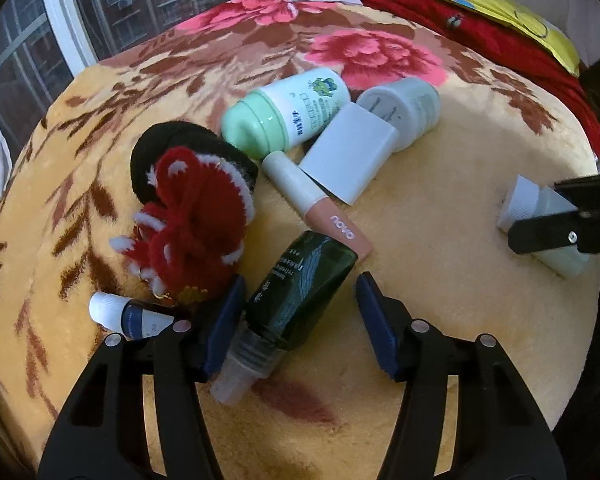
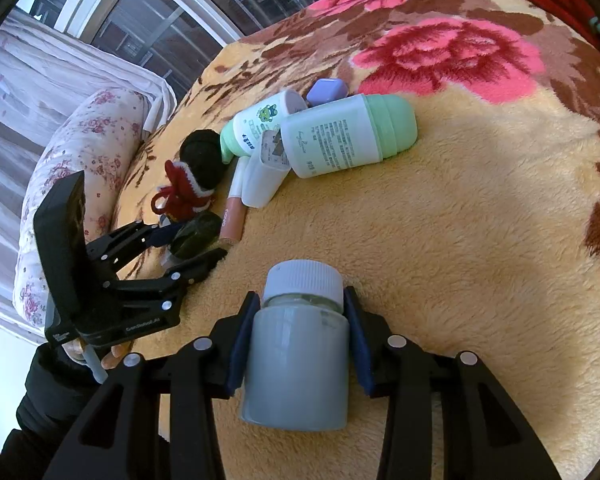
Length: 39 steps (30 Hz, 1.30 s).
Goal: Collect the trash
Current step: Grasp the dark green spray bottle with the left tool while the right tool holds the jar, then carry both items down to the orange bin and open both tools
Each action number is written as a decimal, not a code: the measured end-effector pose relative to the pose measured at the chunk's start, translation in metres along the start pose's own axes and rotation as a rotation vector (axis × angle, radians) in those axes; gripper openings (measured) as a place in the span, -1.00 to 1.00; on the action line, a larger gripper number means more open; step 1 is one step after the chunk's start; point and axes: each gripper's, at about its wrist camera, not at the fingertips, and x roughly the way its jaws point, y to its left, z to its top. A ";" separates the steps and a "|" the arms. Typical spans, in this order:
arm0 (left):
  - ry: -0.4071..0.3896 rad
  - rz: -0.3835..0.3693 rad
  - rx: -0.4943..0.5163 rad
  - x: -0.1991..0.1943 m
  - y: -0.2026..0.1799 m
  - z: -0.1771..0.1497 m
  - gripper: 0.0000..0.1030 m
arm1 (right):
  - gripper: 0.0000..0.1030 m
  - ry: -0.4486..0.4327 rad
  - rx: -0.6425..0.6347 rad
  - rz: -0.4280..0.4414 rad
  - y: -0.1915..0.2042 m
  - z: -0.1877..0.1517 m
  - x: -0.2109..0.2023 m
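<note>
Bare blanket (image 2: 480, 240) lies open right of the clutter; the red knitted toy (image 1: 192, 216) crowds its left.

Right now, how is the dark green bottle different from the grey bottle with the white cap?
The dark green bottle is see-through dark glass with a clear cap; the grey bottle is pale and cloudy with a ribbed white cap. The left claw stands open around the green one, while the right claw is shut on the grey one. Both lie on the fuzzy yellow blanket.
</note>
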 end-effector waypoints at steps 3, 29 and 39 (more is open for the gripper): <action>0.002 0.007 -0.002 0.002 -0.001 0.002 0.03 | -0.20 0.000 -0.001 0.001 0.000 0.000 0.000; -0.328 0.283 -0.368 -0.178 -0.093 -0.108 -0.33 | -0.19 -0.249 -0.322 -0.068 0.093 -0.086 -0.082; -0.248 0.203 -0.505 -0.172 -0.133 -0.207 -0.33 | -0.19 -0.208 -0.457 -0.114 0.106 -0.199 -0.096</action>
